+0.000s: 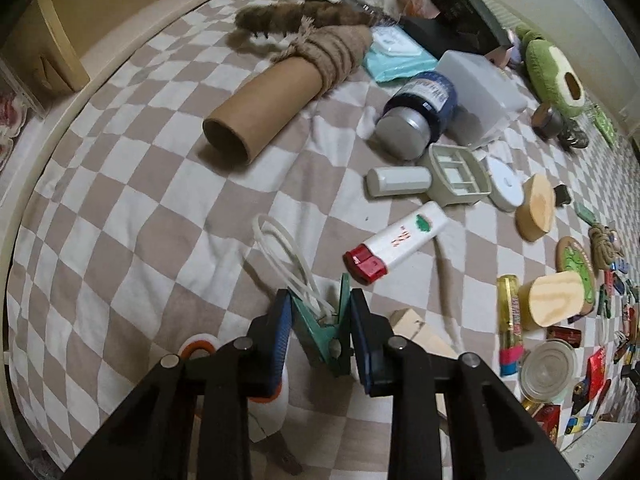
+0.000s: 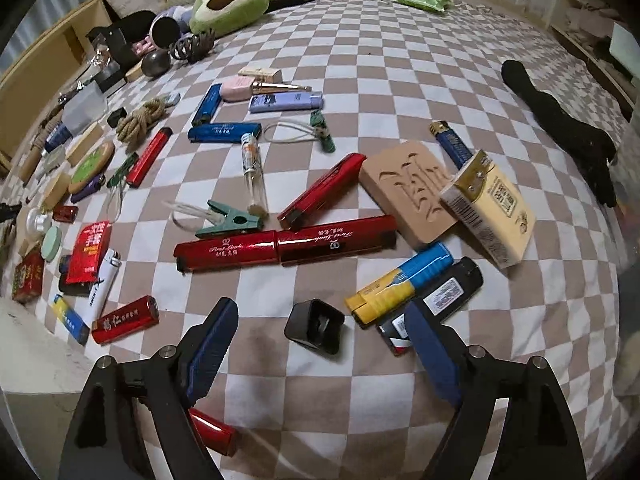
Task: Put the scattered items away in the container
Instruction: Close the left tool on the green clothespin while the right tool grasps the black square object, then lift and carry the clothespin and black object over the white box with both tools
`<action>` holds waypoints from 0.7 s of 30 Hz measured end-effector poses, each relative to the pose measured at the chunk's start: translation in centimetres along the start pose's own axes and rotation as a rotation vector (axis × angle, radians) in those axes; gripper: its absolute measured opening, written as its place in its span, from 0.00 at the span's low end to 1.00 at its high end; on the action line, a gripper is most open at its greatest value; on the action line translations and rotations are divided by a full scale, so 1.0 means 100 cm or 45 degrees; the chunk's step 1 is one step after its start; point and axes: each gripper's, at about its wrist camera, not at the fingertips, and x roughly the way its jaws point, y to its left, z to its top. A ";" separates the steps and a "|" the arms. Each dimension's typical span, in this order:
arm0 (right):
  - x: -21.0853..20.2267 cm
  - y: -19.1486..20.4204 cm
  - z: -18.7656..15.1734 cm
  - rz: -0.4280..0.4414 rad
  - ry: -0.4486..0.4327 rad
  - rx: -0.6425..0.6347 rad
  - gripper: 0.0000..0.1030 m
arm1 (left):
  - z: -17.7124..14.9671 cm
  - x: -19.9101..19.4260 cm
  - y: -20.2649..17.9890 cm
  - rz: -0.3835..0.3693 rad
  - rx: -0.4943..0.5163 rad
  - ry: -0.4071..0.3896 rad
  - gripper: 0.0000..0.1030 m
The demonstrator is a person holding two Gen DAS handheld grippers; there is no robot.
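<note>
In the left wrist view my left gripper [image 1: 320,300] is shut on a green clothes peg [image 1: 322,330]. A white cord loop [image 1: 280,248] trails from the peg across the checkered bedspread [image 1: 140,220]. In the right wrist view my right gripper [image 2: 320,308] stands open, pointing steeply down. A small black square cap [image 2: 316,326] lies on the cloth between its blue pads [image 2: 212,336], touching neither. A yellow-and-blue lighter [image 2: 400,282] and a black lighter [image 2: 444,292] lie just to its right. I cannot make out a container for certain.
Ahead of the left gripper lie a cardboard tube [image 1: 260,114], a blue jar [image 1: 420,112], a red-capped white tube [image 1: 394,242] and wooden discs [image 1: 554,300]. The right view holds two long red cases [image 2: 284,246], a second green peg [image 2: 230,220], a carved block [image 2: 408,188], a yellow pack [image 2: 492,208] and a black sock [image 2: 568,124].
</note>
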 end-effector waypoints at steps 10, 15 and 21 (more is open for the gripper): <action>0.020 0.013 -0.010 -0.067 0.085 -0.089 0.50 | 0.005 -0.027 -0.013 -0.094 0.002 -0.070 0.28; 0.019 0.015 -0.010 -0.119 0.086 -0.149 0.37 | 0.001 -0.035 -0.019 -0.111 0.028 -0.076 0.28; 0.012 0.019 -0.014 -0.113 0.089 -0.178 0.37 | -0.003 -0.051 -0.026 -0.147 0.049 -0.096 0.28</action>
